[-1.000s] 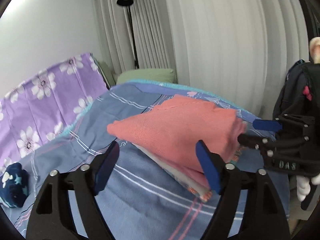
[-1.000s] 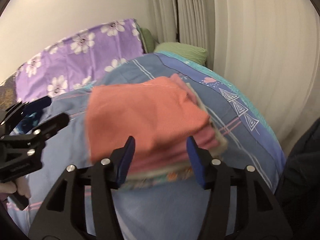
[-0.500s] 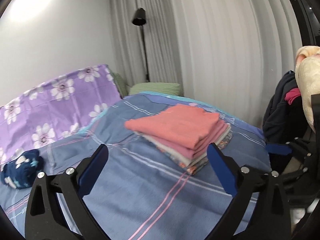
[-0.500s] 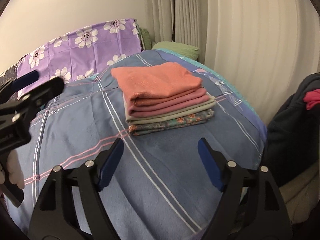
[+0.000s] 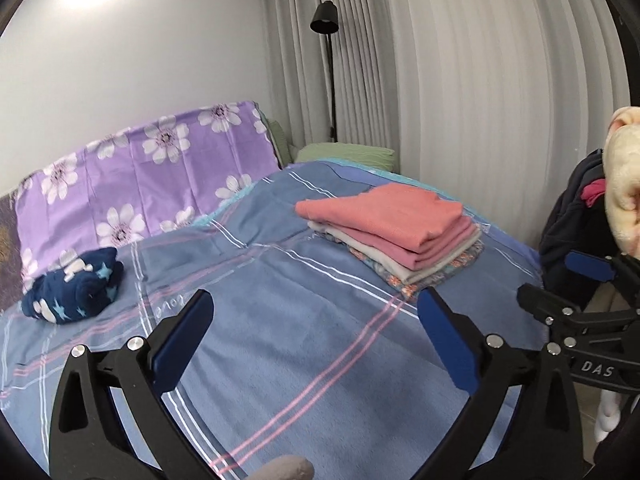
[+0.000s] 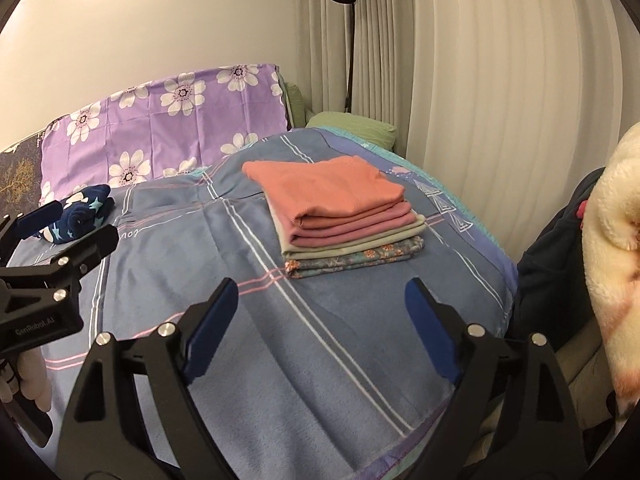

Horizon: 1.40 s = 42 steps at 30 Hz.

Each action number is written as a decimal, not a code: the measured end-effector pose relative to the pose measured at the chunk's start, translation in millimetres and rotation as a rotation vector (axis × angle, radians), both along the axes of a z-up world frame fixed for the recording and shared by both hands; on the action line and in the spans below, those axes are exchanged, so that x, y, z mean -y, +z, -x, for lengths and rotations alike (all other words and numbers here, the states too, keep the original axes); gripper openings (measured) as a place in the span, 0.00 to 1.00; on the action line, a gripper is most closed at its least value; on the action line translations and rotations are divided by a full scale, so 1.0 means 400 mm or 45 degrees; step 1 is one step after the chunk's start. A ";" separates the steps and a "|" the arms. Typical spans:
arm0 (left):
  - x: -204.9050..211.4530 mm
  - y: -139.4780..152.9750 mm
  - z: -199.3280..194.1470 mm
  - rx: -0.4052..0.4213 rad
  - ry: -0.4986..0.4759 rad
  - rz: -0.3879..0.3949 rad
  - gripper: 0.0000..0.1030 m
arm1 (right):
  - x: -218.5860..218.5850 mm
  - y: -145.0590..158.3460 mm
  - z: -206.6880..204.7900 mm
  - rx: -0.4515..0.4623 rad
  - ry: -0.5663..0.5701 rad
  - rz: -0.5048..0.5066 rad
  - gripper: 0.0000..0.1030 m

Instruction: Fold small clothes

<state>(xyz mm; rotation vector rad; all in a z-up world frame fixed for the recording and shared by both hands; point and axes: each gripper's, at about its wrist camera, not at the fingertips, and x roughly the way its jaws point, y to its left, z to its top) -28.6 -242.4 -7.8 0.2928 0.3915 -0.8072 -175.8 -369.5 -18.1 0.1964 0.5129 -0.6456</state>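
A stack of folded clothes with an orange piece on top lies on the blue striped bedcover, toward the far right. At the far left, a navy star-print garment lies crumpled. My left gripper hovers open over bare cover, well short of the stack. The right gripper is held short of the stack too; its jaws are opening with nothing between them. Each gripper also shows at the edge of the other's view: the right gripper and the left gripper.
A purple flowered pillow and a green pillow lie at the bed's head. A black floor lamp stands before pale curtains. Off the bed's right edge are dark clothes and a cream fleece.
Both grippers have drawn back from the stack, which was between their fingers a second ago, and their jaws have spread wider. The stack now lies free on the bed.
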 end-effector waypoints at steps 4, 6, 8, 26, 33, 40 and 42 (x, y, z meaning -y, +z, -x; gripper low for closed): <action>0.003 -0.015 0.012 -0.030 -0.027 -0.048 0.99 | -0.012 0.000 0.000 -0.008 0.001 -0.006 0.85; -0.002 -0.020 0.016 -0.044 -0.036 -0.044 0.99 | -0.015 0.001 -0.001 -0.009 -0.001 -0.005 0.85; -0.005 -0.024 0.015 -0.055 -0.035 -0.039 0.99 | -0.015 0.000 -0.001 -0.008 -0.006 0.002 0.85; 0.008 -0.047 0.006 -0.059 -0.027 -0.103 0.99 | 0.014 -0.026 -0.021 -0.013 -0.040 -0.042 0.85; 0.023 -0.060 0.007 -0.061 -0.041 -0.125 0.99 | 0.035 -0.037 -0.028 -0.016 -0.056 -0.060 0.85; 0.033 -0.068 0.007 -0.077 -0.073 -0.127 0.99 | 0.039 -0.038 -0.028 -0.015 -0.061 -0.063 0.85; 0.037 -0.070 0.009 -0.076 -0.078 -0.130 0.99 | 0.044 -0.040 -0.029 -0.014 -0.064 -0.068 0.85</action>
